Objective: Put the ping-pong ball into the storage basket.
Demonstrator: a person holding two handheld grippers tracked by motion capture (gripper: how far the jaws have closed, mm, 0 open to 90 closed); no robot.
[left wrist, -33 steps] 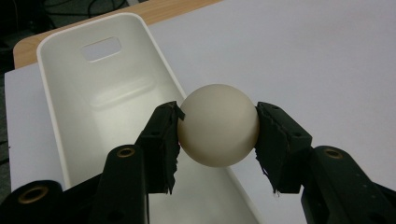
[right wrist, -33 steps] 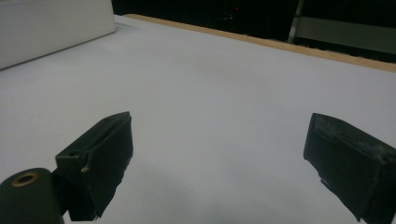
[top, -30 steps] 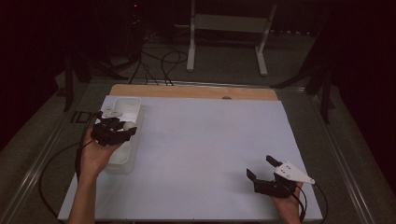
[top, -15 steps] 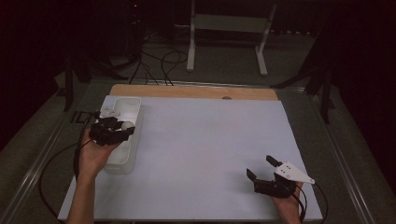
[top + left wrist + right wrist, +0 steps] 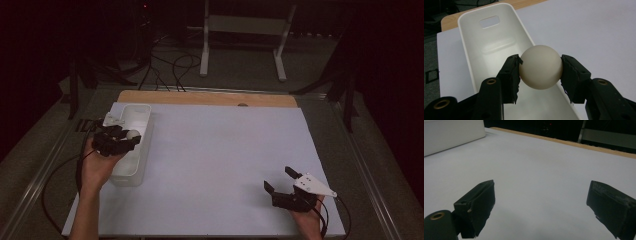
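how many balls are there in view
1. A single white ball is clamped between the left gripper's pads, held over the white bin at the table's left side. The bin's visible floor holds no others, though the part under the gripper is hidden.

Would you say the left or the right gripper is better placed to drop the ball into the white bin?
Left: the left gripper holds the ball above the white bin; the right gripper is far off.

This looked like a lab or test room set up for recording. A white sheet covered a wooden tabletop in a metal frame. Beyond it the room was dark, with loose cables on the floor and a white metal stand.
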